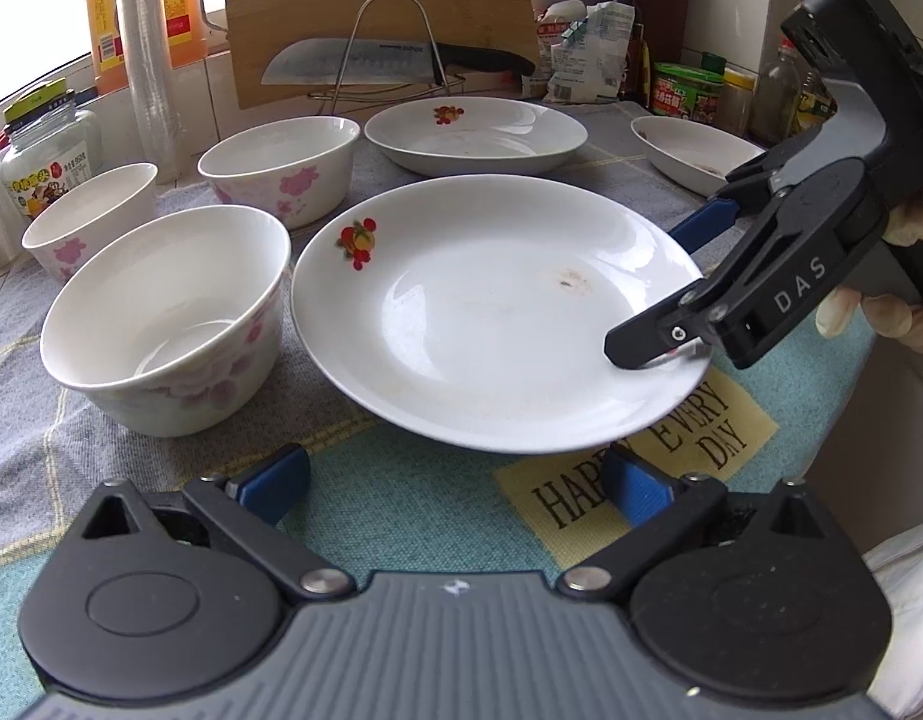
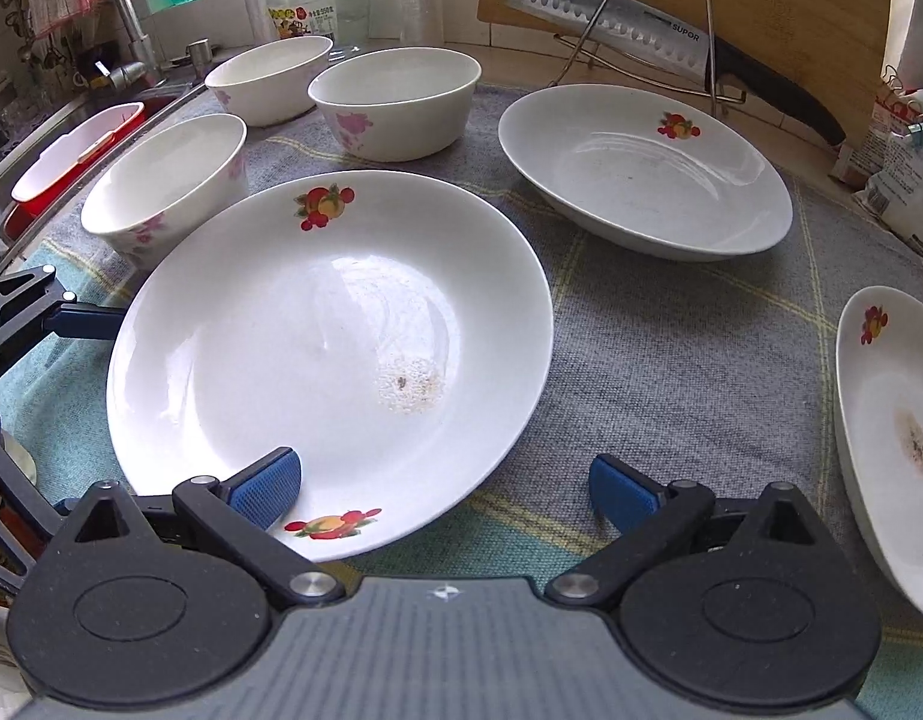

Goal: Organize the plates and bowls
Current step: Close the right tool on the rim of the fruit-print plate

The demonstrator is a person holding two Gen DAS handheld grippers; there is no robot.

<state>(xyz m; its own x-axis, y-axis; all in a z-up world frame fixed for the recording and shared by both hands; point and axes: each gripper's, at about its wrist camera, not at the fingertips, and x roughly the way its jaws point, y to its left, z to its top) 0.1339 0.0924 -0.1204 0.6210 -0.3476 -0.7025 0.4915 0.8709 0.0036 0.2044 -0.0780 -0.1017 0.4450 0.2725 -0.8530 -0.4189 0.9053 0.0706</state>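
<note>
Three bowls (image 2: 167,180) sat far left, clear of my work. I kept my left gripper (image 1: 455,480) wide open and empty at the near rim of the middle plate (image 1: 491,312), ready to help. My right gripper (image 2: 443,486) was spread wide too, one finger over that plate's right edge (nothing pinched yet), since stacking plates seemed the first step. Two more plates (image 2: 641,174) waited farther right.

Three white plates with fruit motifs lie upright on the cloth, the nearest one (image 2: 329,354) stained at its centre, a second (image 2: 644,171) behind it, a third (image 2: 893,444) apart (also stained), beside three pink-flowered bowls (image 2: 395,102).
</note>
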